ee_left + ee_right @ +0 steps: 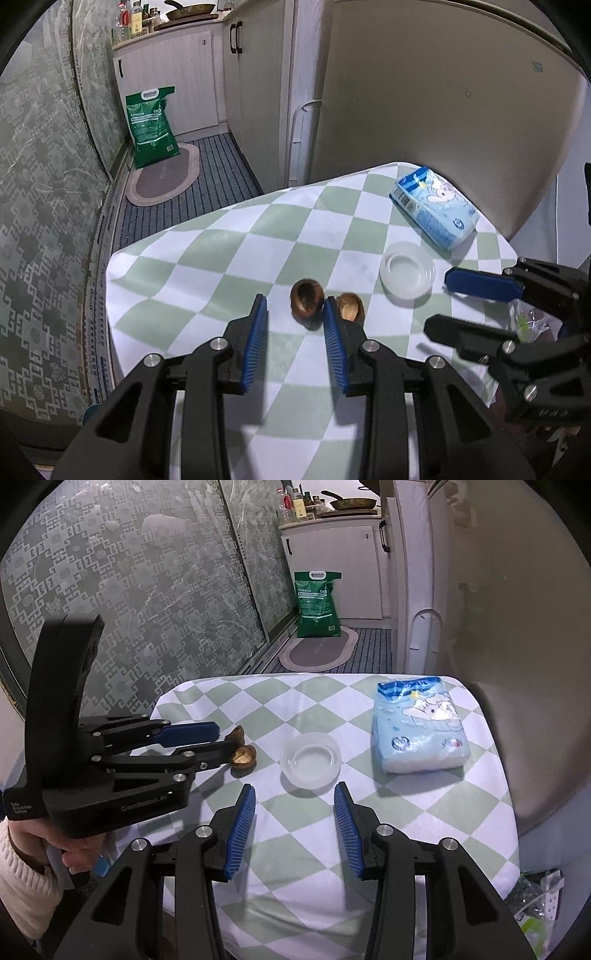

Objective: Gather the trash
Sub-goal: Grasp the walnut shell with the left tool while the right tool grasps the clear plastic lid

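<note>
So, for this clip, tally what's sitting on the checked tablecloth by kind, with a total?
Brown shell halves: 2
Clear plastic dish: 1
Blue tissue pack: 1
Total: 4

A table covered in a green-and-white checked cloth carried four things. In the right wrist view, a clear plastic lid sat near the middle. A blue tissue pack lay at its two o'clock. Two brown nut shells lay touching each other at its nine o'clock.
</note>
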Available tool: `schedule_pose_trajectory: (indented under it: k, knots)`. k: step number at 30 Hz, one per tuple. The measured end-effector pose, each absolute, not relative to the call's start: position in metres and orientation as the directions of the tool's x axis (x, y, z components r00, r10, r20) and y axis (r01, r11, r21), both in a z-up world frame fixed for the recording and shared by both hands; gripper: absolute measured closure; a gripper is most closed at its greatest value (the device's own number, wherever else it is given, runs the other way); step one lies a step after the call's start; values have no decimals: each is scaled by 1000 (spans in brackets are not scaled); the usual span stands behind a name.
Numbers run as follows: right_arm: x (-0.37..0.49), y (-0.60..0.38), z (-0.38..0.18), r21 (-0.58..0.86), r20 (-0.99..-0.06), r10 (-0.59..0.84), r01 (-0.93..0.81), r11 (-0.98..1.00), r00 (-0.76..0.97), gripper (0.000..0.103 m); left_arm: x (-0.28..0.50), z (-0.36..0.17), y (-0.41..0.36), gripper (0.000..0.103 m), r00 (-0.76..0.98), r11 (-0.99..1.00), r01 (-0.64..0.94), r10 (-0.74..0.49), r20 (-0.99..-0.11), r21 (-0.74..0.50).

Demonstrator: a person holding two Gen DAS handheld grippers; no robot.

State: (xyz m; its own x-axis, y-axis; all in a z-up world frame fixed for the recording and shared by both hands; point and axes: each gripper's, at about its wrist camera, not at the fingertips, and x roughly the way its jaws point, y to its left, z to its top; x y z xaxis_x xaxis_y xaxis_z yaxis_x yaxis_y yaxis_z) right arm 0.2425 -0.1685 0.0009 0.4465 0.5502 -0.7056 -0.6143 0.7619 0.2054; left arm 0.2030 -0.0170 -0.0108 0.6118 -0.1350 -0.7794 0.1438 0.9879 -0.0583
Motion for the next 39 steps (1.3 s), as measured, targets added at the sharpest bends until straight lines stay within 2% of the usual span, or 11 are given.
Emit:
schedule_pose_trajectory:
  k: [2, 3, 4, 16, 24, 32, 39]
  knots:
    - [245, -166, 1, 202, -710, 543, -609, 767, 448, 59, 207, -11, -18, 71, 608, 987, 147, -136, -782, -58]
    - [247, -166, 0, 198, -713, 538, -606, 770, 450, 59, 208, -11, -19, 78, 607, 987, 148, -135, -783, -55]
    - [248, -164, 0, 193, -715, 532, -604, 774, 453, 59, 209, -11, -19, 81, 607, 987, 149, -132, -784, -50]
    - [255, -146, -2, 115, -733, 475, -599, 792, 487, 62, 187, 0, 2, 82, 642, 980, 129, -201, -740, -155]
    - [255, -124, -5, -26, -749, 379, -595, 804, 544, 62, 165, 7, 19, 82, 669, 975, 115, -216, -711, -187]
    - [261, -112, -3, -56, -750, 346, -575, 816, 564, 64, 142, 9, 50, 82, 694, 972, 85, -216, -687, -220]
    - [249, -92, 19, -24, -728, 400, -604, 797, 557, 64, 123, 9, 81, 82, 712, 967, 34, -201, -673, -253]
